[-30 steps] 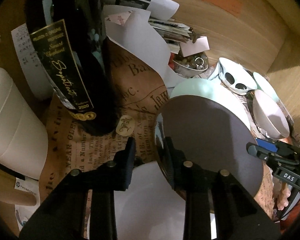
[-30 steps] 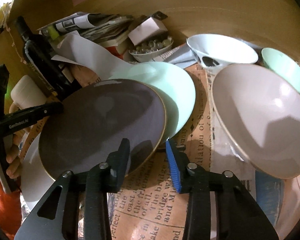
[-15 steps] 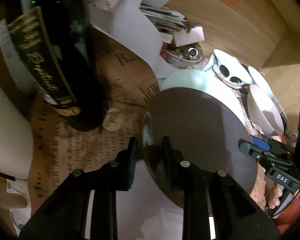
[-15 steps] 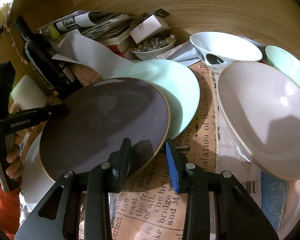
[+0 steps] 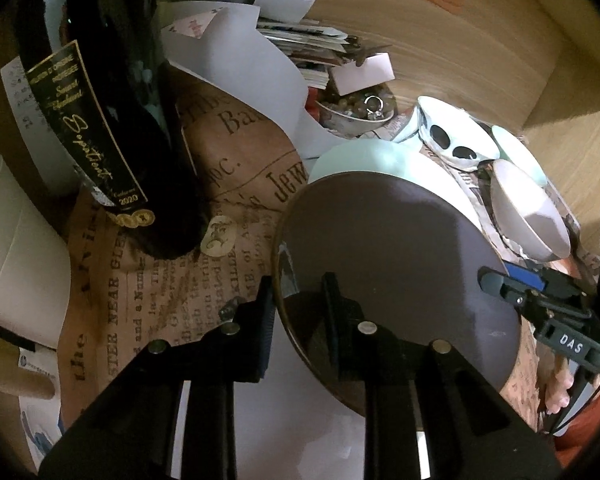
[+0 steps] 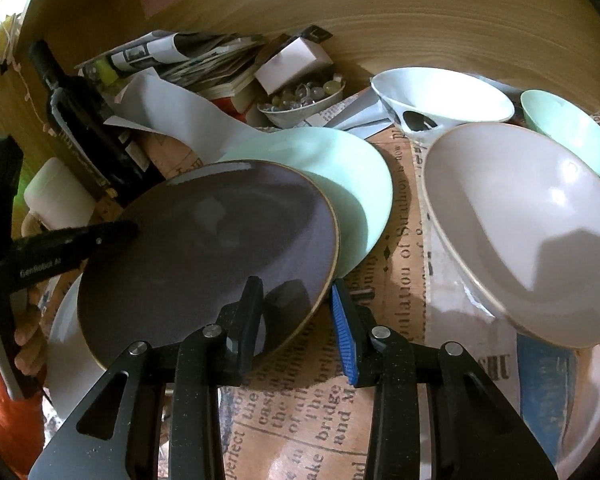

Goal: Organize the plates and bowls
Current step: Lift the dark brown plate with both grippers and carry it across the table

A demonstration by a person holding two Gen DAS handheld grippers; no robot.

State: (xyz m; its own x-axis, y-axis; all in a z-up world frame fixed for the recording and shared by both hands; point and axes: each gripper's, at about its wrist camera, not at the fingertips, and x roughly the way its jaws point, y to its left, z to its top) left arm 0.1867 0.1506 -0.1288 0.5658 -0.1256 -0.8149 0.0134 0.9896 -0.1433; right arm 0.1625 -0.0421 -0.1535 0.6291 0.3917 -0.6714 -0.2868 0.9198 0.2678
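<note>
A dark grey-purple plate [image 5: 380, 248] is held tilted between both grippers, above a white plate [image 5: 300, 420] and overlapping a mint plate [image 5: 364, 160]. My left gripper [image 5: 298, 296] is shut on the dark plate's left rim, one finger under it and one on top. In the right wrist view my right gripper [image 6: 296, 300] is shut on the dark plate [image 6: 204, 248] at its near right rim, blue pad against the edge. The left gripper's finger [image 6: 100, 236] shows at the plate's far side. The mint plate [image 6: 340, 168] lies behind it.
Right of the plates stand a large pale bowl [image 6: 520, 220], a white spotted bowl [image 6: 440, 96] and a mint bowl [image 6: 568, 132]. A wine bottle [image 5: 120, 120], a white jar [image 5: 12, 240], a bead dish [image 6: 300, 100] and stacked papers [image 6: 204, 60] crowd the left and back. A wooden wall [image 6: 420, 20] closes the rear.
The left jaws have closed in on the dark plate's rim. The left view swung briefly and came back. The right gripper has kept its hold without moving.
</note>
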